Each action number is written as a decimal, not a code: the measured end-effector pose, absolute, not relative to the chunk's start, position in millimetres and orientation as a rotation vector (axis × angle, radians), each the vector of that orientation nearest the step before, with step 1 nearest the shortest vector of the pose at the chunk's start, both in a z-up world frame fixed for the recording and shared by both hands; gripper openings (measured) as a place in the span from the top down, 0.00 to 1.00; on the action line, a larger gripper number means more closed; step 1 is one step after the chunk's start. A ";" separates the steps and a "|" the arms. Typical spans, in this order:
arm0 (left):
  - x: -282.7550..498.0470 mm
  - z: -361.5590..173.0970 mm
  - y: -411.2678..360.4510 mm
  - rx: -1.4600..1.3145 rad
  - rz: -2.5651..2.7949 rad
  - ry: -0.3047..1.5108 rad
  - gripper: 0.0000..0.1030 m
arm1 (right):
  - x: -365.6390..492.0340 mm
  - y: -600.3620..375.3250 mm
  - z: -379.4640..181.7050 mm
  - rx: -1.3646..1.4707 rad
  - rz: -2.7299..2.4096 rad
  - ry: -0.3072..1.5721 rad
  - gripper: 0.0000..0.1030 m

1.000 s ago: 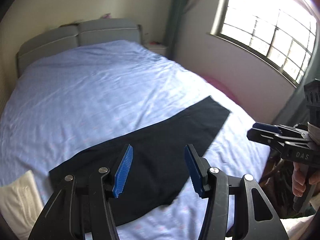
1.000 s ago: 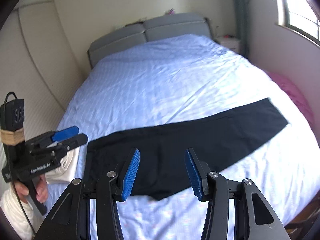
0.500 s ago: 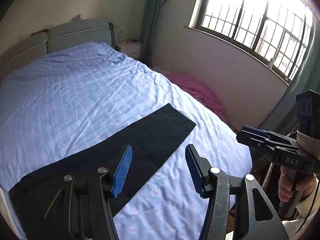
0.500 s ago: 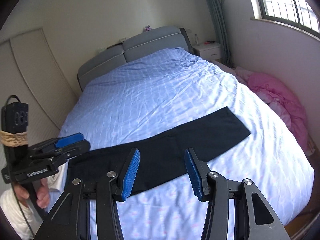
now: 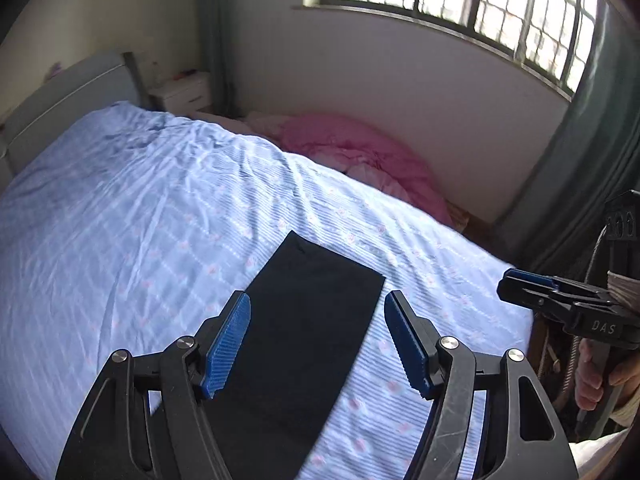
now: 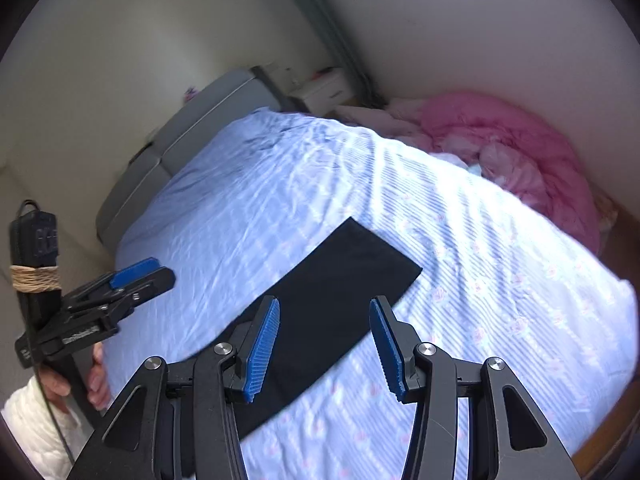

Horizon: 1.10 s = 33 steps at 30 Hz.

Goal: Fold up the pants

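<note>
Our left gripper is opening, its blue pads apart with nothing between them, and it hangs above the hem end of the black pants. Our right gripper holds its jaws apart too, also empty, over the same end of the garment. Neither touches the cloth yet. The pants lie flat as one long dark strip, apparently already doubled leg on leg, running across the foot end of the bed; their square hem points toward the side edge of the bed that faces the window, near the foot corner. Beyond that edge a pink duvet is heaped on the floor against the wall. We judge the next move to be a pinch on the two hem corners, to carry them back toward the waist. The risks: the jaws may catch only the top layer, so the legs split as they lift; they may bite the striped sheet along with the fabric and drag it up; or uneven pulls from the two hands may skew the fold, since smooth cloth slides easily on a wrinkled sheet.
</note>
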<state>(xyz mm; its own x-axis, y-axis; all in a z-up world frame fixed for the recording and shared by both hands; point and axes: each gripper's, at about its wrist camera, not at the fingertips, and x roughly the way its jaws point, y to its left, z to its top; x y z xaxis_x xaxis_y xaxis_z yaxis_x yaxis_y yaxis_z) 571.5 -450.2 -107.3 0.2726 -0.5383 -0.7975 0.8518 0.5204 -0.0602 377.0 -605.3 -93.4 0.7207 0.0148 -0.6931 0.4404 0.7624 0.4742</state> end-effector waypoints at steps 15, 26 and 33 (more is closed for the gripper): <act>687.7 -278.8 -597.5 0.557 -1.095 1.092 0.40 | 452.6 -679.8 -263.4 0.919 -0.392 0.827 0.60; 706.6 -325.9 -636.0 0.626 -1.085 1.127 0.59 | 460.5 -682.8 -305.3 1.030 -0.386 0.863 0.72; 714.5 -335.9 -635.3 0.663 -1.092 1.161 0.59 | 462.4 -685.0 -307.9 1.030 -0.385 0.859 0.75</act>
<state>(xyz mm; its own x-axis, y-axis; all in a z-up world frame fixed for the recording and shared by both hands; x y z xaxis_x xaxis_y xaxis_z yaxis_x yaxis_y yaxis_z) 714.5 -635.3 -335.9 0.0160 -0.3265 -0.9451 0.9233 0.3677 -0.1114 462.4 -685.0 -307.9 0.6244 0.1033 -0.7743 0.6468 0.4874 0.5866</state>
